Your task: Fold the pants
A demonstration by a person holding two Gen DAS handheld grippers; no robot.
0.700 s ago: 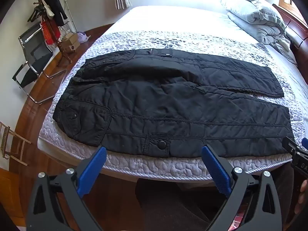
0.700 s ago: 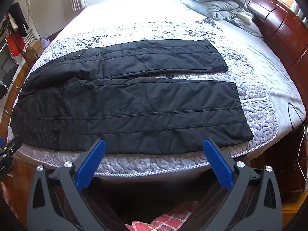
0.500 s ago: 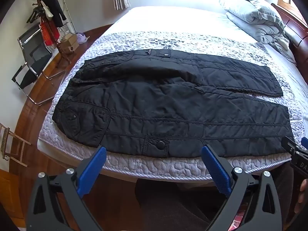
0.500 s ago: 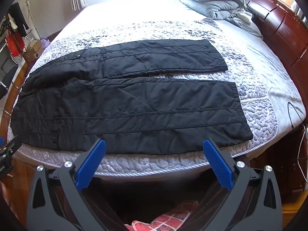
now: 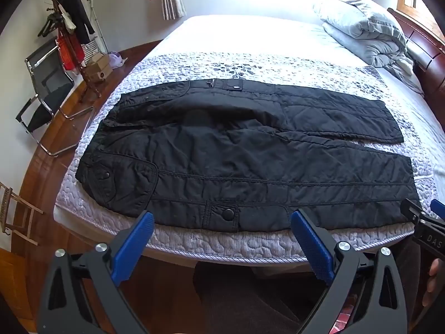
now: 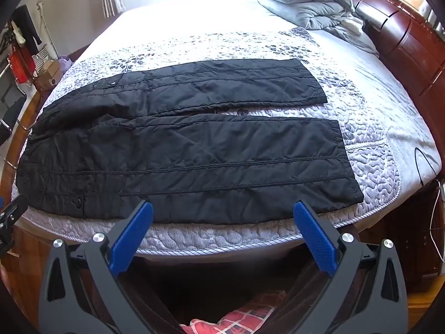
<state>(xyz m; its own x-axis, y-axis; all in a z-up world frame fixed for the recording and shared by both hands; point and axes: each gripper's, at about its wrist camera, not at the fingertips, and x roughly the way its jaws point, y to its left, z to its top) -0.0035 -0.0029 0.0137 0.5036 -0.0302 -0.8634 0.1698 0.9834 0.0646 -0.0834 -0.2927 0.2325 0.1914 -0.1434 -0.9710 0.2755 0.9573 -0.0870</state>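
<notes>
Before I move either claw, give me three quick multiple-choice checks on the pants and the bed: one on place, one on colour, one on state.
1. Where does the grey duvet lie?
A. bunched at the far end of the bed by the wooden headboard
B. spread over the pants
C. on the floor

2. What colour are the pants?
A. blue
B. black
C. grey

3. How do the pants lie?
A. folded in half
B. rolled into a bundle
C. spread flat, both legs apart, side by side

Answers:
1 A: the duvet sits in a heap beside the headboard, clear of the pants.
2 B: the fabric is black against the pale quilted cover.
3 C: a strip of cover shows between the two legs, and the left claw and right claw both stand open and empty short of the pants.
</notes>
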